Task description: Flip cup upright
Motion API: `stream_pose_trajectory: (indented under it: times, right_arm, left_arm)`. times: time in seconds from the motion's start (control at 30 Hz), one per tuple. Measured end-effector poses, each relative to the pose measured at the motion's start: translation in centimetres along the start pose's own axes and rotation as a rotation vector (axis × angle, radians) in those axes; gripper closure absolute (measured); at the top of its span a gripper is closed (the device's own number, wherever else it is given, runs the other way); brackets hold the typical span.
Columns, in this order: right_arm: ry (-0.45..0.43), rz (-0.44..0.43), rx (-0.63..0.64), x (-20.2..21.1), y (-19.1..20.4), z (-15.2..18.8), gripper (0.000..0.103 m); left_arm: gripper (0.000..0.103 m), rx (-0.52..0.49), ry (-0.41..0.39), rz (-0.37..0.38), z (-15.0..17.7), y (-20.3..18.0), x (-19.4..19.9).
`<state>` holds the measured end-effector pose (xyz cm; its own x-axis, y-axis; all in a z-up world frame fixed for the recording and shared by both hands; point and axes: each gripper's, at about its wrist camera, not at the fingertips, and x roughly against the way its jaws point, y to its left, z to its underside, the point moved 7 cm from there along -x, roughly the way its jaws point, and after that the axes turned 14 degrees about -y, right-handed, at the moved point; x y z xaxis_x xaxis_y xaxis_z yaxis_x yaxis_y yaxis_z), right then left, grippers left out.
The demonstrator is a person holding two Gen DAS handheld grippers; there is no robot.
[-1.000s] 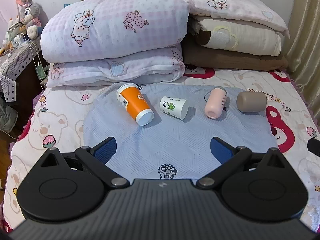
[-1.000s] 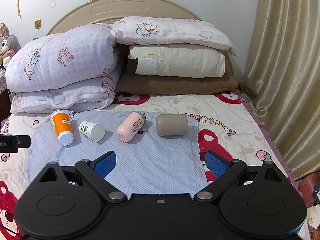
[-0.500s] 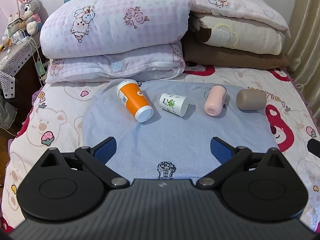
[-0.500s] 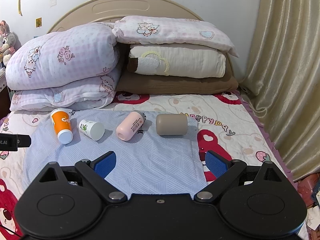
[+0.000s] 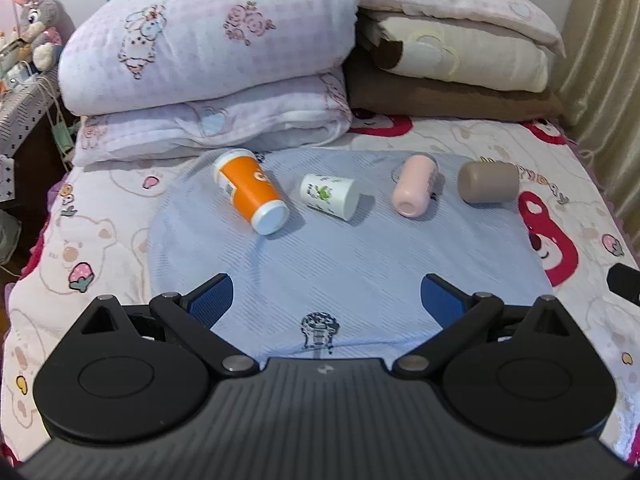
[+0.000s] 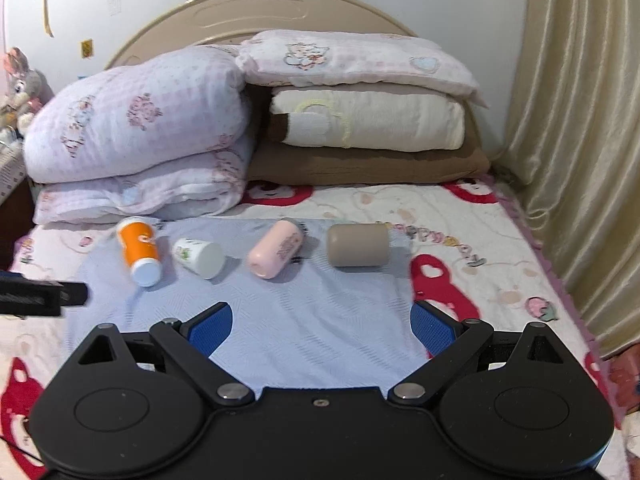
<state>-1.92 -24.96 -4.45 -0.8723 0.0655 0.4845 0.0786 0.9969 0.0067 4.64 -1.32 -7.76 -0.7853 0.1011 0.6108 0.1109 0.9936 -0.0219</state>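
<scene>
Four cups lie on their sides in a row across a pale blue cloth (image 5: pixel 340 272) spread over the bed (image 5: pixel 100 232), just in front of the stacked pillows (image 5: pixel 208 40). Farthest left is the orange cup (image 5: pixel 250 190), its white end pointing toward seven o'clock in the left wrist view; beside it, a little apart, lies the small white cup (image 5: pixel 330 197) with a green print, then the pink cup (image 5: pixel 412 190) showing a round end toward the camera, and last the taupe cup (image 5: pixel 488 182) lying crosswise. None of the four stands upright. The left gripper (image 5: pixel 326 296) hovers over the near part of the cloth, its jaws spread wide and holding nothing; the white cup sits at about twelve o'clock beyond the gap, the orange one at eleven, both well apart from the blue pads (image 5: pixel 210 300). The right gripper (image 6: pixel 322 326) hangs likewise with jaws spread and empty, the pink cup (image 6: pixel 276 254) at roughly eleven o'clock ahead of it and the taupe cup (image 6: pixel 358 245) near one o'clock, neither touched. A curtain (image 6: pixel 580 140) hangs along the bed's right side.
</scene>
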Motion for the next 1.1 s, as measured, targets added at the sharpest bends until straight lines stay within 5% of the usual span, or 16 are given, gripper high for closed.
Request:
stream_pose_trajectory:
  times: [0.47,0.63,0.83,1.03,1.1]
  right_arm:
    - [0.009,-0.008,-0.021,-1.3,-0.5,0.0,0.005]
    - [0.023,-0.110,-0.239,-2.8,-3.0,0.4,0.005]
    - [0.102,-0.165,-0.527,-6.9,-7.6,2.4,0.005]
    - [0.246,-0.234,-0.797,-12.6,-10.5,5.1,0.006]
    - [0.276,-0.234,-0.856,-14.4,-10.8,5.5,0.006]
  left_arm:
    - [0.001,0.015,0.017,0.069,-0.4,0.4,-1.8]
    - [0.001,-0.069,-0.058,0.111,-1.9,-1.3,-3.5]
    - [0.001,-0.155,-0.096,0.323,-4.1,-5.6,-7.6]
    - [0.001,-0.385,-0.117,0.423,-5.2,-11.5,-13.7]
    - [0.001,-0.472,-0.057,0.476,-4.5,-13.4,-15.9]
